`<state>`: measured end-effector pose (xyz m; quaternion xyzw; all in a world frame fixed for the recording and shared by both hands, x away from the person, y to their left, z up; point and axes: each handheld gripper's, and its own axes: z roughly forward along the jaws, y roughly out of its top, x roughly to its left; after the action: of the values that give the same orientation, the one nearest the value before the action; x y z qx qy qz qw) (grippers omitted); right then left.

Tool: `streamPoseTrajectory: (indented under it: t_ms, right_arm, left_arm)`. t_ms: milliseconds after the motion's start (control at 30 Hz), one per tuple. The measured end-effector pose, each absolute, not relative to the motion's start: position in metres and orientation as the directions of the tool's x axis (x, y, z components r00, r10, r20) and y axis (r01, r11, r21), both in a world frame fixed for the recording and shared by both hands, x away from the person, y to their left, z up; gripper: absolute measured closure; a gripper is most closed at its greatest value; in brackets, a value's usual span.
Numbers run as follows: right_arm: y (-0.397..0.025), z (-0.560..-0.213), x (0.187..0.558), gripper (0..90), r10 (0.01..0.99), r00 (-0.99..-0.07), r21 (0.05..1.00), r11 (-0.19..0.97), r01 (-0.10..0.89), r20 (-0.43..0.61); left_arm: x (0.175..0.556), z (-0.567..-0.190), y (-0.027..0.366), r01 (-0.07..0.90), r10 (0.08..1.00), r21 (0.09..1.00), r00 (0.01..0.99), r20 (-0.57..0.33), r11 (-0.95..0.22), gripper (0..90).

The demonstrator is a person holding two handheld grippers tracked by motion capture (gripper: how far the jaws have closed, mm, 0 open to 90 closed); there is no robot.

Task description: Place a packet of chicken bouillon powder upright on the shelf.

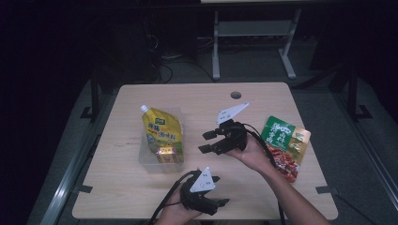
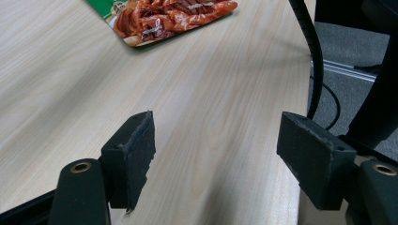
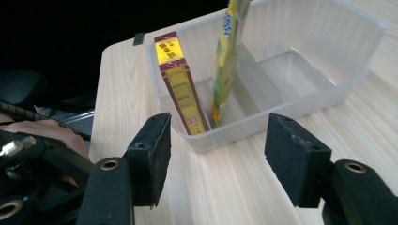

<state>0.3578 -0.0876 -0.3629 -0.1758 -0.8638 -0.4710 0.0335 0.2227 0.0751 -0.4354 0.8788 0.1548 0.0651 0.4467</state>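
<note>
While both jaws gape, the right hand-held gripper [image 1: 212, 140] (palm-cradled) faces the bin [image 1: 145, 159].

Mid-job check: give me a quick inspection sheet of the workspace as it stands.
Surface: light wooden table, round hole near far edge.
Job's things: clear plastic bin holding a yellow spouted pouch and a small red-and-yellow box; green-and-orange snack packet flat on the table, outside the bin.
Clutter: nothing seen.
Grippers: left hand-held gripper open, empty, near front edge; right hand-held gripper open, empty, facing the bin.
Cables: black cable trails off the table edge.
Surroundings: dark room, grey floor, white frame legs behind.
</note>
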Motion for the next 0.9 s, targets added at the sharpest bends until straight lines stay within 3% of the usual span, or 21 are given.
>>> streamPoseTrajectory:
  t_ms: [900]
  right_arm:
    - [-0.198, -0.366, 0.338, 33.4, 0.465, -0.856, 0.771, 0.453, 0.448, 0.225]
  left_arm:
    - [0.235, -0.431, 0.062, 0.196, 0.301, 0.803, 0.953, -0.022, -0.562, 28.4]
